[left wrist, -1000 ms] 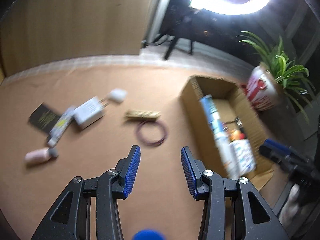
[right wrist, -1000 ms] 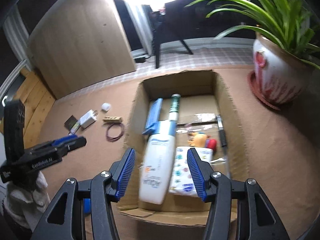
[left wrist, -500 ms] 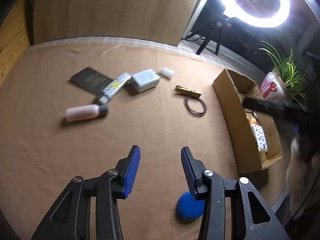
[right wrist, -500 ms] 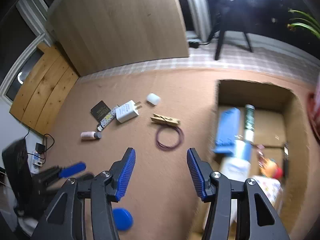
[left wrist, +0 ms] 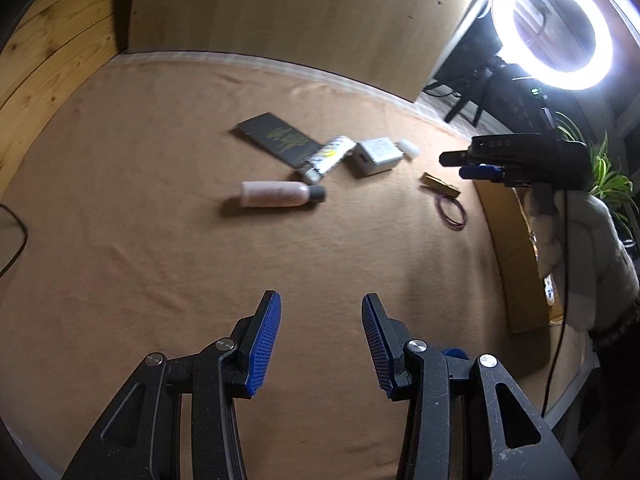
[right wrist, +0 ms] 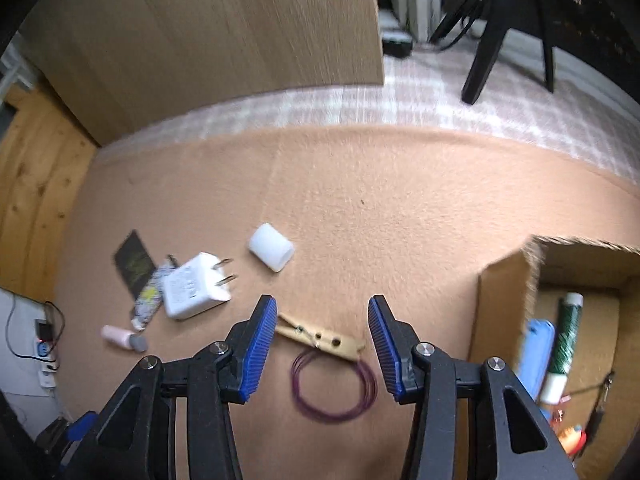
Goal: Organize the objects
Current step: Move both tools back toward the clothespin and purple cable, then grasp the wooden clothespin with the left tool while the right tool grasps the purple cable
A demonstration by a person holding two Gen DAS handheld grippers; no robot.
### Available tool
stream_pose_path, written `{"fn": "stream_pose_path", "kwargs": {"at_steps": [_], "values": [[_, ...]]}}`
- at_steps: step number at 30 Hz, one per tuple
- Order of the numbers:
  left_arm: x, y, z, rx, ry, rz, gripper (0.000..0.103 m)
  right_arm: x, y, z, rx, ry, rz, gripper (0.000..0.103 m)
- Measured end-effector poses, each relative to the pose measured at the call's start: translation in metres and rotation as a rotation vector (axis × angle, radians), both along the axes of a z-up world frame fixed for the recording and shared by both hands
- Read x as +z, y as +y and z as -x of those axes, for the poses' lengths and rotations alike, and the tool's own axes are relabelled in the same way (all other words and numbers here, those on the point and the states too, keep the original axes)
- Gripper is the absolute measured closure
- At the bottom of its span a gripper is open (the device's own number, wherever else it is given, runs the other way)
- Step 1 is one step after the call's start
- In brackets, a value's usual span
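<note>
Fingers of both grippers, left gripper (left wrist: 321, 340) and right gripper (right wrist: 322, 346), parted, empty above bare cloth (left wrist: 160, 240).

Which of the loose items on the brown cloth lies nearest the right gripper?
The wooden clothespin, seen between the right gripper's fingers; the charger and white cap lie farther.

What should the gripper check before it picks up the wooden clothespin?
1. Right gripper empty, nothing between the fingers: ok.
2. Fingers apart wide enough for the clothespin: ok, though it lies crosswise.
3. Gripper lined up over the clothespin: ok, it shows between the fingers.
4. Purple wire loop out of the way: not ok, it touches the clothespin.
5. Cardboard box open to drop things in: ok.
6. Left gripper out of the way: ok, empty, over bare cloth.
</note>
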State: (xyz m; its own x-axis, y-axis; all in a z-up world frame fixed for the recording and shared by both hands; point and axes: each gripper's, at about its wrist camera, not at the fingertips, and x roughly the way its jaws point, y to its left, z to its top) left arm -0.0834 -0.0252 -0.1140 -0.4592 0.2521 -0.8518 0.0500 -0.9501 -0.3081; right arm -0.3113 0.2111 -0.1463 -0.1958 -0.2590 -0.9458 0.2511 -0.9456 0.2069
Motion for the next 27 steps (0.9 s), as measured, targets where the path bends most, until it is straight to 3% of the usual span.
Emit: {"fn": "stream_pose_path", "kwargs": {"at_steps": [6,10,11,13,21,24,27], "values": [[-0.005,-0.013,-0.003,0.020,-0.011,-0.009,0.057,-0.010,-0.004,-0.003,0.021,-0.054,-0.026,0.060],[-0.005,-0.010,-0.001,0.012,-0.005,-0.022,0.057,-0.011,-0.008,-0.023,0.045,-0.109,-0.002,0.071],[-0.005,-0.008,0.000,0.008,-0.003,-0.024,0.057,-0.012,-0.008,-0.029,0.047,-0.120,0.005,0.080],[-0.004,-0.003,0.002,-0.003,0.002,-0.030,0.057,-0.013,-0.008,-0.041,0.048,-0.135,0.022,0.082],[-0.003,0.010,0.003,-0.038,0.005,-0.031,0.057,-0.017,-0.016,-0.084,0.053,-0.185,0.154,0.083],[-0.004,0.013,0.002,-0.048,0.002,-0.024,0.057,-0.019,-0.028,-0.098,0.107,-0.260,0.302,0.083],[-0.004,0.015,0.002,-0.062,-0.001,-0.010,0.057,-0.004,-0.028,-0.107,0.112,-0.195,0.318,0.083]]}}
